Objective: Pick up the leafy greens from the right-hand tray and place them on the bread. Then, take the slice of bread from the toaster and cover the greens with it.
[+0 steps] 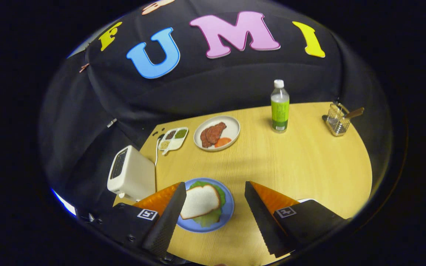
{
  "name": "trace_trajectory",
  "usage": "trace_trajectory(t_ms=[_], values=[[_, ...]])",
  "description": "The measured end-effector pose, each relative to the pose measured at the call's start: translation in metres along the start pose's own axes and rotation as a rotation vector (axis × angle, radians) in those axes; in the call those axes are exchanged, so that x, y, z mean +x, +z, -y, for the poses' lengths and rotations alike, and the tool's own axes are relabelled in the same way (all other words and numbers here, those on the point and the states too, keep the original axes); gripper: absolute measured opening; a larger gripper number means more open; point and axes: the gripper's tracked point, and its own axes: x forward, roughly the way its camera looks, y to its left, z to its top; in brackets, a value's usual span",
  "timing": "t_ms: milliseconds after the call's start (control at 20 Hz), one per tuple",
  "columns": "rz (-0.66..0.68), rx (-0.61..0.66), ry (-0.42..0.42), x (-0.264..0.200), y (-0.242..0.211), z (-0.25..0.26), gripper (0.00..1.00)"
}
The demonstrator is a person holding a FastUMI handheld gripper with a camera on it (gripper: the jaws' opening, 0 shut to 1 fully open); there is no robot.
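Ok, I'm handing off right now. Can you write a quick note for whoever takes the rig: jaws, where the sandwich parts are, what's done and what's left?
Gripper: jaws open, holding nothing, raised above the table.
Blue plate: sits between the fingers, nearer the left one. On it, a bread slice lies on top of the leafy greens, whose edges stick out around it.
Toaster: beside the plate, to its left; whether a slice is in its slot cannot be told.
Done: greens look placed and covered with bread.
Left: apparently nothing. Any bottom slice is hidden, so confirm the stack, then pull back.
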Motion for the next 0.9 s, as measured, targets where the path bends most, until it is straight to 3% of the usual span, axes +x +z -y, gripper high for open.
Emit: trace_trajectory(t_ms=[200, 450, 600, 900], values=[[0.214, 0.011, -0.016, -0.051, 0.067, 0.004, 0.99], [0.488, -0.18, -0.123, -0.128, 0.122, 0.025, 0.99], [0.547, -0.226, -0.166, -0.159, 0.128, 0.029, 0.99], [0.587, -0.173, -0.206, -0.181, 0.128, 0.041, 0.99]])
